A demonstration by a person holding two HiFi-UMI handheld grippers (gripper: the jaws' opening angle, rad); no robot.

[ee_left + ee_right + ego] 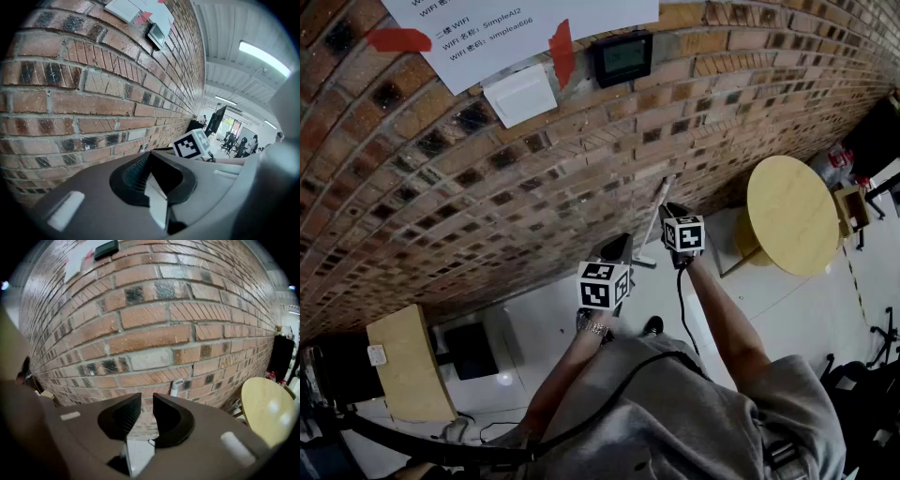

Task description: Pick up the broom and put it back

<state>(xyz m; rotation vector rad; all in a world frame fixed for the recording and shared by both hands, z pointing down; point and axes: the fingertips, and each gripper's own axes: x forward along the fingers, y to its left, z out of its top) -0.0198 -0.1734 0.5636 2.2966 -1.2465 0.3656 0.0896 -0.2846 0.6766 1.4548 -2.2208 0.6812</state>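
The broom [657, 212] shows as a thin pale handle that leans against the brick wall [534, 178]; its head is not in view. My right gripper [672, 210] is just right of the handle and apart from it, jaws a little open with nothing between them. In the right gripper view [146, 414] the white top of the handle [176, 386] rests on the bricks beyond the right jaw. My left gripper [617, 244] hangs lower and to the left, away from the broom. In its own view the left gripper [151, 158] has its pads together and holds nothing.
A round yellow table [790, 214] stands at the right by the wall, also seen as the yellow table [269, 408]. A small wooden table [408, 361] is at the left with a dark box [472, 351] beside it. Paper notices [502, 28] and a small screen [622, 58] hang on the bricks.
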